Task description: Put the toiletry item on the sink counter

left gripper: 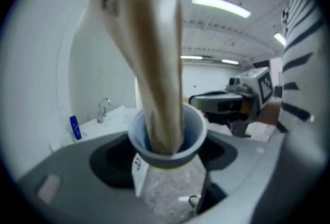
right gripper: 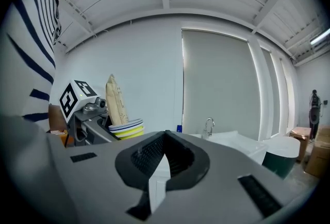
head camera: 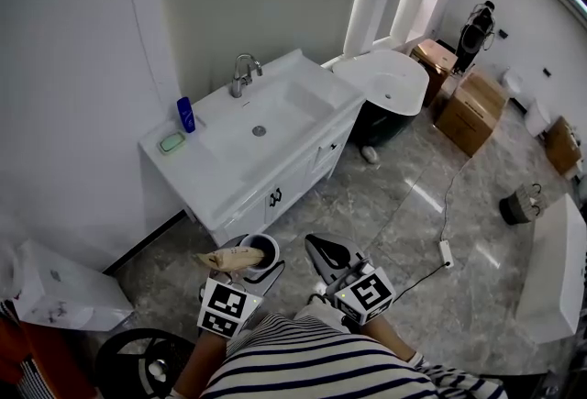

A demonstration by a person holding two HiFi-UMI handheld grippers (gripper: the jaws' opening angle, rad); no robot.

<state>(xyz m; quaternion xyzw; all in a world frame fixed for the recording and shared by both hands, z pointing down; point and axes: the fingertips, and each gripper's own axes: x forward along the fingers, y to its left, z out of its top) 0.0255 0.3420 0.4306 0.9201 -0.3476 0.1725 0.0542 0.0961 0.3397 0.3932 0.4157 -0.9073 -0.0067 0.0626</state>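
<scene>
The left tool (head camera: 260, 257) has its jaws spread wide and clamped on a cup (left gripper: 167, 141), held in the air. A tan packet (left gripper: 149, 53), apparently the toiletry item, stands in the cup. In the head view the packet's long axis tips out of the cup toward 9 o'clock.

The right tool (head camera: 326, 254) has its jaws together with nothing between them. It is just beside the left one, at its 3 o'clock.

The table (head camera: 213, 188) with the sink lies well apart from the cup, at about 12 o'clock in the head view. Its long side runs from 8 to 2 o'clock. A blue bottle (head camera: 186, 114) and a soap dish (head camera: 171, 142) sit at its 8 o'clock end, beside the basin.

The left tool carries the load, so the move is probably a straight carry toward 12 o'clock. The cup could then be set down on the bare near edge.
</scene>
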